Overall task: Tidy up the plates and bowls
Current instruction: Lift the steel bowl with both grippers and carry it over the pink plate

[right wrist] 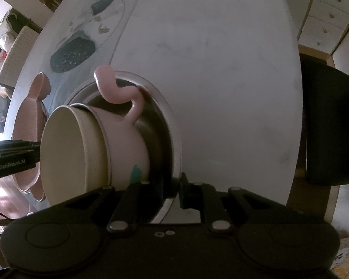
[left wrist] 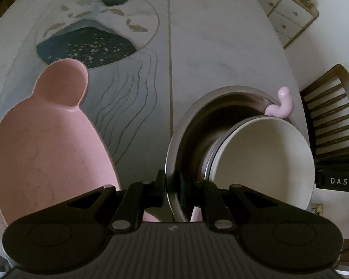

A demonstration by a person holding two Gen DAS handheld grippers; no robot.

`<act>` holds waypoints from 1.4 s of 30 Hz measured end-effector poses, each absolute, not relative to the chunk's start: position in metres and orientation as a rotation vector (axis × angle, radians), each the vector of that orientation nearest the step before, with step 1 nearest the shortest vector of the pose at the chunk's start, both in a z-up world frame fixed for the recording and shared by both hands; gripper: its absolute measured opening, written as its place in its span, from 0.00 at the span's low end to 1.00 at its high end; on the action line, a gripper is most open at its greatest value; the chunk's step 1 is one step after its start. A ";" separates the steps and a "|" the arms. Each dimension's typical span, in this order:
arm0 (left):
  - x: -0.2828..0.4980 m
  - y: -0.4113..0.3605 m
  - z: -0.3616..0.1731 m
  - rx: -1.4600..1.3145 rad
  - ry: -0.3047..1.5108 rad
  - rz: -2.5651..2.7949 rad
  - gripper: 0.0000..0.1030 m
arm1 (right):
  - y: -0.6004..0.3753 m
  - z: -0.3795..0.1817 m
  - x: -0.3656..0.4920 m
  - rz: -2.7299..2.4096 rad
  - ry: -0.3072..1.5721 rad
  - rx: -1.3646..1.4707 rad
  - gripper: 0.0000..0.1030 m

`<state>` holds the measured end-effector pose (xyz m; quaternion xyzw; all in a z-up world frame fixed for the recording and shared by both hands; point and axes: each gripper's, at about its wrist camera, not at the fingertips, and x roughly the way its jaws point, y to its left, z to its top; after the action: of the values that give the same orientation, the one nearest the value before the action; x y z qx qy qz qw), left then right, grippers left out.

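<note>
A steel bowl [left wrist: 188,125] [right wrist: 172,125] is at the table's near right. Inside it is a pink cup [right wrist: 127,144] with a curly handle [left wrist: 282,105], and a white bowl [left wrist: 262,162] [right wrist: 62,153] is nested in that cup. My left gripper [left wrist: 172,188] is shut on the steel bowl's near-left rim, one finger outside and one inside. My right gripper [right wrist: 175,195] is shut on the rim at the opposite side. A pink plate with two ears [left wrist: 46,139] [right wrist: 27,125] lies flat to the left of the steel bowl, apart from both grippers.
The pale table [left wrist: 221,46] [right wrist: 221,69] bears a painted blue and gold pattern [left wrist: 86,46] behind the pink plate. A slatted wooden chair [left wrist: 332,116] and a dark seat [right wrist: 328,125] stand at the table's right edge. A drawer cabinet [left wrist: 290,11] is beyond.
</note>
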<state>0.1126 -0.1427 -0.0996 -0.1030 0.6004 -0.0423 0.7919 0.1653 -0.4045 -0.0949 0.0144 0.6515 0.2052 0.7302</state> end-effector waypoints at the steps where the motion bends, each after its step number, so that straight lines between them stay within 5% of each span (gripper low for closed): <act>1: 0.113 -0.142 -0.099 -0.222 1.292 -0.091 0.10 | -0.405 -0.094 0.165 0.450 1.438 0.034 0.12; 24: 0.112 -0.052 -0.033 -0.232 1.244 -0.020 0.10 | -0.329 -0.041 0.174 0.524 1.387 0.059 0.11; 42: 0.078 0.053 -0.047 -0.266 1.290 0.052 0.10 | -0.218 -0.058 0.158 0.611 1.450 0.041 0.11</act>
<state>0.0784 0.0535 -0.0469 -0.1234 0.5992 0.0241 0.7906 0.1582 -0.2183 -0.0583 0.0183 0.6524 0.2750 0.7060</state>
